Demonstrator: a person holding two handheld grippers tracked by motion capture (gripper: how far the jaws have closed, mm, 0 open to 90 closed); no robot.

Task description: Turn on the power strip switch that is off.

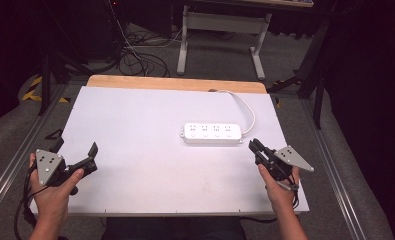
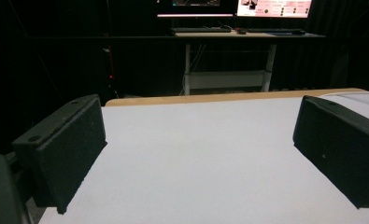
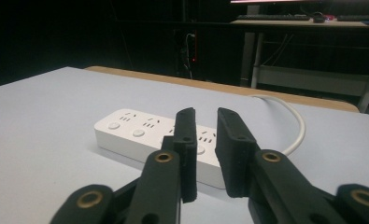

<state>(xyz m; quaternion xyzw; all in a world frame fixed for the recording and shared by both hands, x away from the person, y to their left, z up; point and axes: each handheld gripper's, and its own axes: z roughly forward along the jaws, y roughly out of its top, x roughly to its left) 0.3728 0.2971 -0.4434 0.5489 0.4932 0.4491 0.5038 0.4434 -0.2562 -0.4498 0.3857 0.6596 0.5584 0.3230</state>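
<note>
Lying flat, white power strip (image 1: 212, 133) shows 4 sockets; cord (image 1: 245, 107) curving behind.

No legible text, brand or number anywhere, white power strip (image 1: 212, 133) on the table (image 1: 135, 165) bears socket markings too small to read, monitor screens (image 2: 273, 8) in the background glow with blurred, unreadable content

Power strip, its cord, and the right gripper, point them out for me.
power strip (image 1: 212, 133), high view, middle of its top face.
cord (image 1: 247, 109), high view, on its curve.
right gripper (image 1: 255, 146), high view, between its jaw tips.
</note>
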